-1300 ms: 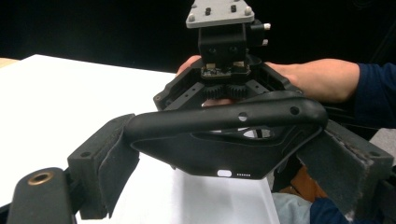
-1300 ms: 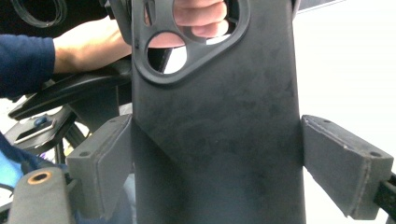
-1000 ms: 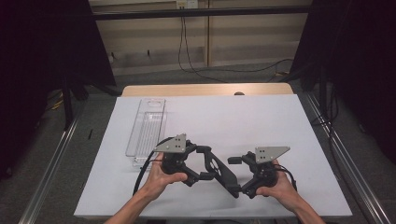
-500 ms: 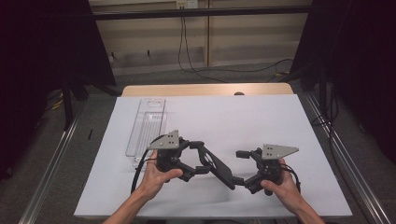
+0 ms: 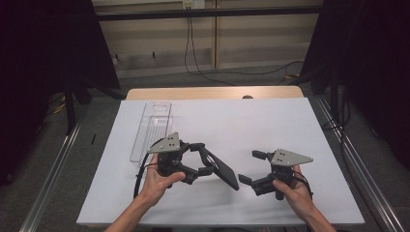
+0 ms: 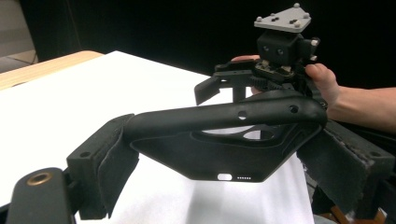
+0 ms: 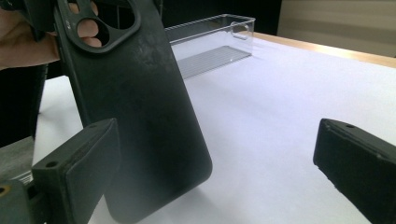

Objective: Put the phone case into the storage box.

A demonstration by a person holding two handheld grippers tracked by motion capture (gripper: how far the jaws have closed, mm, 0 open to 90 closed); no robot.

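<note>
White sheeting covers the table [image 5: 270,125], whose bare wooden edge shows along the far side in the upper middle of the high view; dark curtains close off both upper corners, and cables run along the wall and floor behind.

At left of centre in the high view lies a clear plastic tray [image 5: 152,130], long and narrow, resting on the sheet just above the left gripper [image 5: 205,157]. That gripper, in the lower left of centre and held by the left hand [image 5: 157,181], has its jaws clamped on the two long edges of a black phone case [image 5: 223,169]. In the left gripper view the pads press the case [image 6: 219,140] from both sides; its charging-port slot faces the camera, and it is raised off the sheet. In the high view the case slants down to the right, between the two grippers.

At lower right of the high view, the right gripper [image 5: 251,166], held by the right hand [image 5: 297,191], has jaws that have just been opening and now stand spread wide, with nothing pinched. In the right gripper view the case [image 7: 140,107] stands at the left, just beside the left jaw, its camera cut-out at the top, with the tray [image 7: 210,39] beyond.
</note>
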